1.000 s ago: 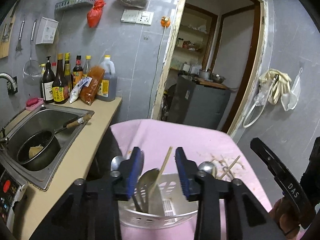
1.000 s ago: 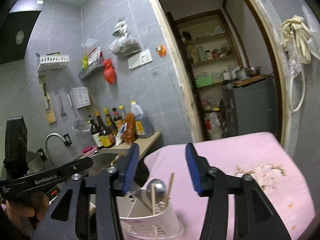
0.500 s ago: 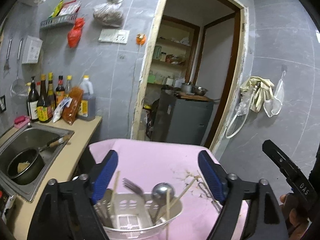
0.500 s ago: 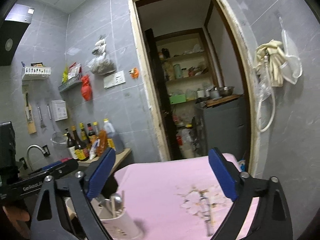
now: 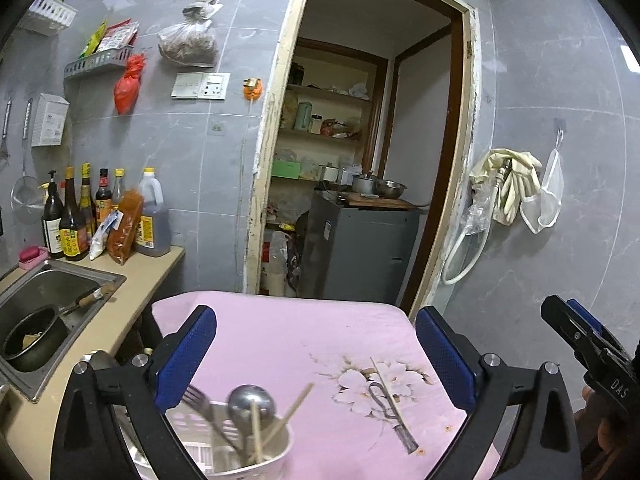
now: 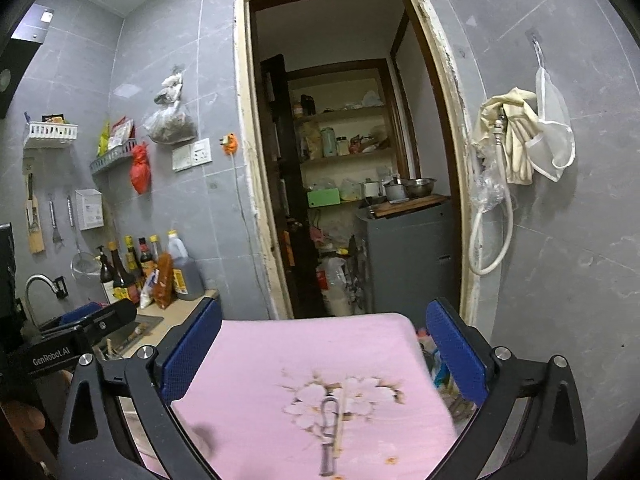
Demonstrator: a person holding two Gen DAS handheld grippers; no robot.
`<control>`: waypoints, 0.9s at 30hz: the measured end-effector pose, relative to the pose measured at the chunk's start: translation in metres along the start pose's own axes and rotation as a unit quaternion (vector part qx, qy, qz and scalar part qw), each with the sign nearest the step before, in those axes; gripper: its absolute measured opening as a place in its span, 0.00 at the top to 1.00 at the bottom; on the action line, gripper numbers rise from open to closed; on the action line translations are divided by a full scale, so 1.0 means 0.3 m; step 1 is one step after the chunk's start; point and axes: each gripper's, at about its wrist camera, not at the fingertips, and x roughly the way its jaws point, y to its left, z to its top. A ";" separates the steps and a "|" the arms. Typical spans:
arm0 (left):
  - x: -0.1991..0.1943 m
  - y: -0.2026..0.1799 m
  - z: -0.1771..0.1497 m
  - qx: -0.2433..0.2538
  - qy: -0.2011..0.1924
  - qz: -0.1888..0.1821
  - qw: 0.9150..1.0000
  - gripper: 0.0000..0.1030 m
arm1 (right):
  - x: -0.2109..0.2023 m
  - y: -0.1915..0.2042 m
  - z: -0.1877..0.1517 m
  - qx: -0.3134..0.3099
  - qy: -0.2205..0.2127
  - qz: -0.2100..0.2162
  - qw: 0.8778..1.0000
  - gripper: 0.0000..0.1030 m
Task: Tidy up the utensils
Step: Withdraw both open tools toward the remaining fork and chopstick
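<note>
Left gripper (image 5: 316, 356) has jaws spread wide, just opened, nothing between the blue pads. Right gripper (image 6: 324, 350) is the same: jaws wide, just opened, holding nothing. White utensil holder (image 5: 256, 456) stands on the pink tablecloth (image 5: 280, 336) at the near left, below the left gripper; in it a fork (image 5: 200, 400), a ladle (image 5: 251, 400) and chopsticks (image 5: 294, 404) stand upright or leaning. Metal tongs (image 5: 386, 404) lie flat on the cloth's flower print, well apart from the holder, arms close together at the handle end, gripping nothing. One chopstick (image 5: 384, 384) lies across the tongs. Sink (image 5: 60, 280) with a pot sits left of the table.
</note>
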 end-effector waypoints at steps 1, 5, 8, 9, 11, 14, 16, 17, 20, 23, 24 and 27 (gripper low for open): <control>0.010 -0.019 -0.004 0.003 0.000 0.000 1.000 0.02 | 0.008 -0.017 -0.001 0.000 0.002 -0.001 1.000 0.02; 0.057 -0.087 -0.024 0.016 0.007 0.003 1.000 0.02 | 0.043 -0.084 -0.014 -0.001 0.016 -0.005 1.000 0.02; 0.095 -0.130 -0.038 0.024 0.016 0.002 1.000 0.02 | 0.080 -0.137 -0.031 -0.004 0.030 -0.009 0.999 0.02; 0.103 -0.139 -0.042 0.025 0.018 0.002 1.000 0.02 | 0.091 -0.154 -0.037 -0.004 0.036 -0.010 0.999 0.02; 0.131 -0.163 -0.052 0.031 0.026 0.000 0.999 0.02 | 0.121 -0.191 -0.056 -0.005 0.052 -0.011 0.999 0.02; 0.188 -0.199 -0.072 0.044 0.041 -0.002 0.998 0.02 | 0.170 -0.250 -0.091 -0.007 0.081 -0.013 0.997 0.02; 0.232 -0.215 -0.086 0.049 0.055 -0.002 0.997 0.02 | 0.199 -0.281 -0.114 -0.011 0.098 -0.014 0.995 0.02; 0.246 -0.223 -0.092 0.051 0.060 -0.002 0.997 0.02 | 0.214 -0.295 -0.127 -0.011 0.106 -0.012 0.994 0.02; 0.301 -0.244 -0.111 0.051 0.078 -0.007 0.996 0.02 | 0.251 -0.325 -0.155 -0.012 0.127 -0.008 0.992 0.02; 0.350 -0.265 -0.131 0.046 0.095 -0.012 0.994 0.02 | 0.294 -0.354 -0.186 -0.007 0.149 0.002 0.989 0.03; 0.364 -0.271 -0.138 0.048 0.097 -0.002 0.994 0.02 | 0.308 -0.363 -0.197 -0.003 0.155 0.005 0.988 0.03; 0.399 -0.292 -0.151 0.072 0.097 0.026 0.992 0.02 | 0.353 -0.381 -0.233 0.004 0.174 0.012 0.985 0.08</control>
